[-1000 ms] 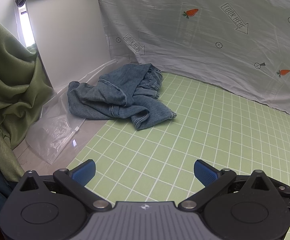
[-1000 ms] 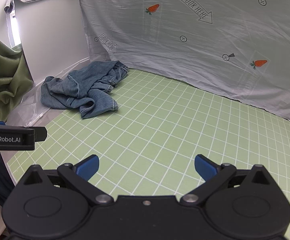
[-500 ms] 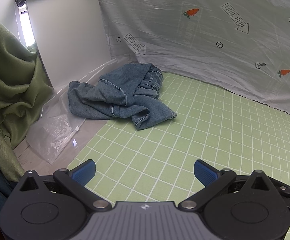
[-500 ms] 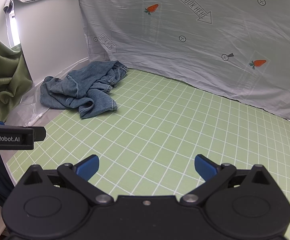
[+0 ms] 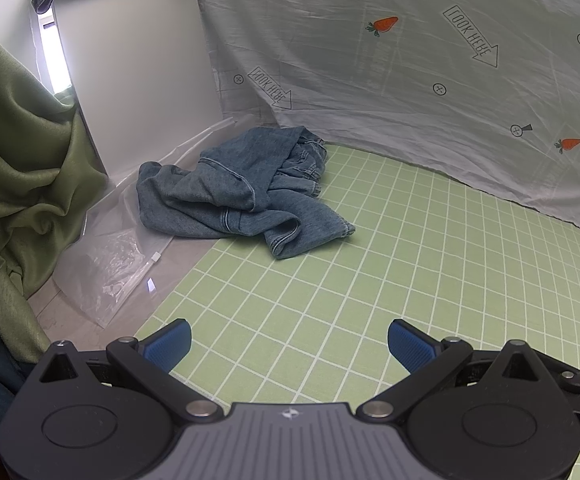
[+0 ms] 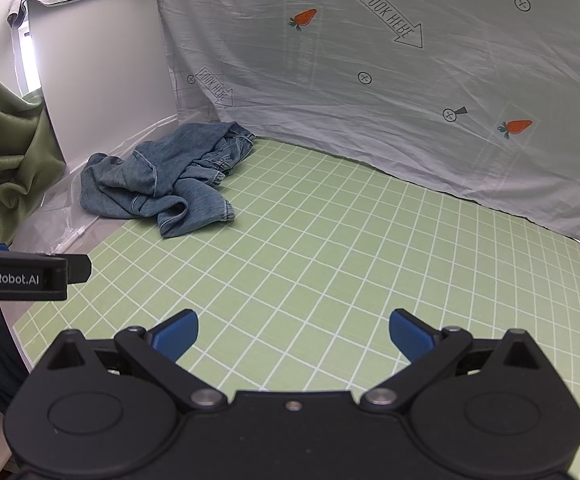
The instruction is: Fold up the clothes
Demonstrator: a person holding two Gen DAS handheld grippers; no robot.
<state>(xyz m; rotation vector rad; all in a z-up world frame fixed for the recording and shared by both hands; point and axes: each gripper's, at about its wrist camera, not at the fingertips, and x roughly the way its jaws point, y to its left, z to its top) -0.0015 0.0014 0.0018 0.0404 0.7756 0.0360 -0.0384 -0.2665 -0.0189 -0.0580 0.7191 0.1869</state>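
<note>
- The left gripper (image 5: 289,340) hovers low over the green grid mat (image 5: 389,280), its blue-tipped fingers (image 5: 168,342) spread wide with nothing between them.
- The right gripper (image 6: 293,330) is likewise above the mat (image 6: 329,240), fingers (image 6: 411,330) wide apart and empty.
- In the right wrist view the side of the left gripper (image 6: 18,276), with "GenRobot.AI" printed on it, juts in at 9 o'clock.
- A crumpled denim garment (image 5: 234,196) lies in a heap at about 11 o'clock from the left gripper, well apart from both sets of fingers; in the right wrist view the garment (image 6: 158,184) is at about 10 o'clock.
- The garment rests partly on the mat's far left corner and partly on a clear plastic bag (image 5: 106,264) beside the mat.
- A pale sheet (image 5: 429,80) printed with carrots and arrows hangs behind the mat from 12 to 3 o'clock.
- A green curtain (image 5: 14,160) bunches at 9 o'clock, next to a white panel (image 5: 138,72).
</note>
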